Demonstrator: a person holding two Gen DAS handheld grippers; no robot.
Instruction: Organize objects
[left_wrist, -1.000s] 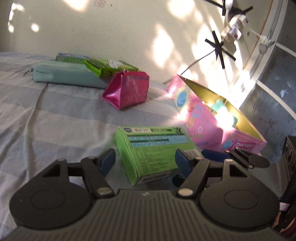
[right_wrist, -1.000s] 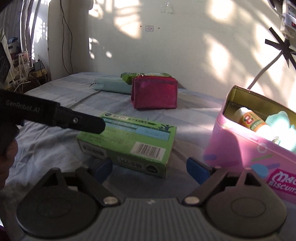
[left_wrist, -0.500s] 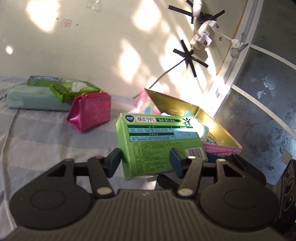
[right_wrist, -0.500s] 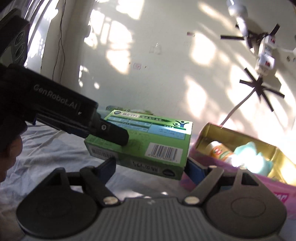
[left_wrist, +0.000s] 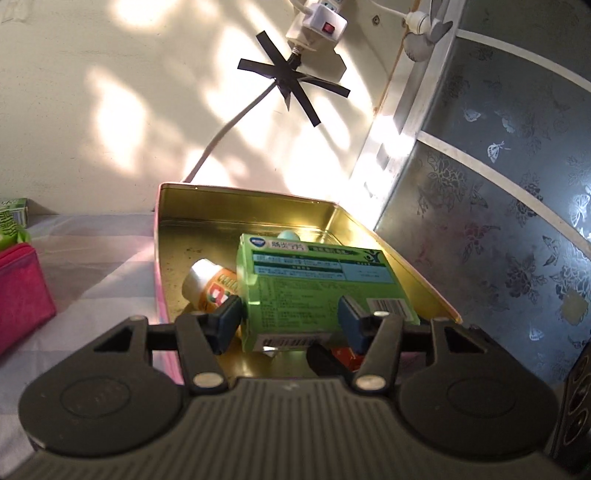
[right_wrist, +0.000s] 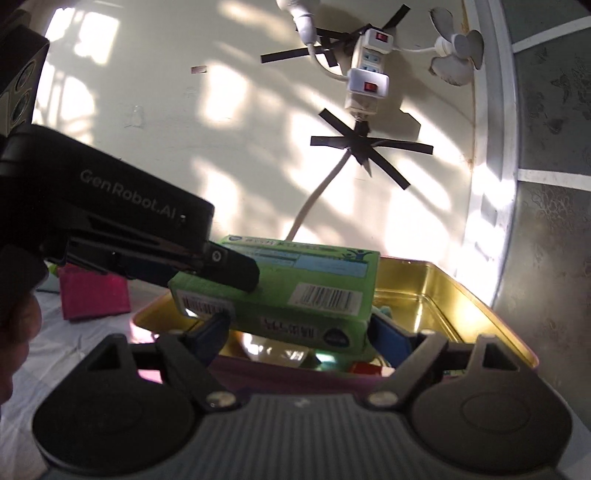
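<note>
My left gripper (left_wrist: 289, 322) is clamped on the green box (left_wrist: 314, 284): white print, blue panel, barcodes, held over the open gold-lined pink tin (left_wrist: 177, 236). My right gripper (right_wrist: 300, 334) straddles the box's ends; grip unclear.

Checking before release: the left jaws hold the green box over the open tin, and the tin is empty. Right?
Not quite. The left gripper does hold the green box over the open tin, but the tin isn't empty: the left wrist view shows a bottle lying inside it.
</note>
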